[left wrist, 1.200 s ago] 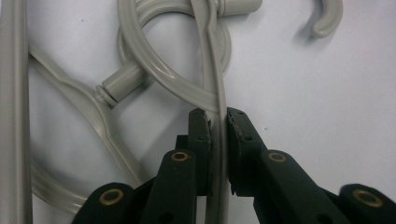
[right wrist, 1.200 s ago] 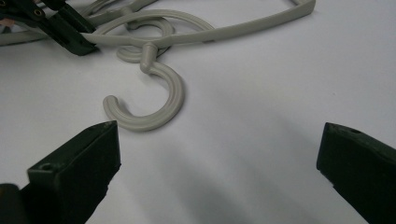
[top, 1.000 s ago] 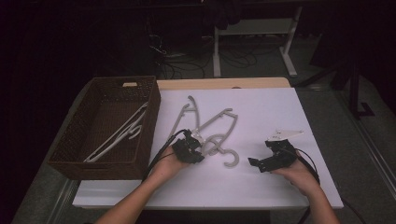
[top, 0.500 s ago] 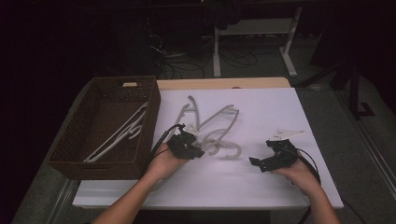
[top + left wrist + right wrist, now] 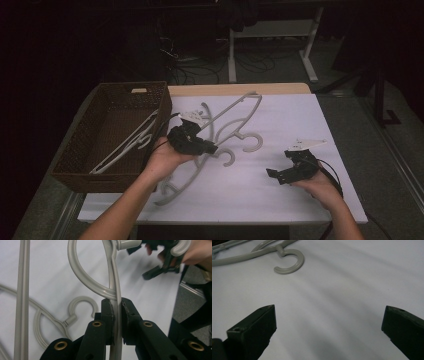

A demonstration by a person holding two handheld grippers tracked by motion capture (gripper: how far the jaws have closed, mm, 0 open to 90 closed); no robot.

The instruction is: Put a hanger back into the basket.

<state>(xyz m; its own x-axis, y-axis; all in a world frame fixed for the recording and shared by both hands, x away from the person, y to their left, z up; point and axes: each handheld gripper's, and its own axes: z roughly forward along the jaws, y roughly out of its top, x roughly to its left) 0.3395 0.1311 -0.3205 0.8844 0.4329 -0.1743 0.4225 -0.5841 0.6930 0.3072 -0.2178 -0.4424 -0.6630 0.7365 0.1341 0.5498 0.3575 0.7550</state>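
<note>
The hanger (image 5: 200, 155) has been raised off the table (image 5: 300, 115) since a second ago and is now held tilted above it, just right of the basket (image 5: 75, 165); a transfer into the basket seems underway. It is clamped by the left gripper (image 5: 116, 312). The right gripper (image 5: 328, 325) rests low, jaws wide apart, nothing between them.

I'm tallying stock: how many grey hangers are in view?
3, perhaps more: one hanger in the left gripper's fingers, one flat on the white table, and at least one in the wicker basket, where overlapping ones may hide.
</note>
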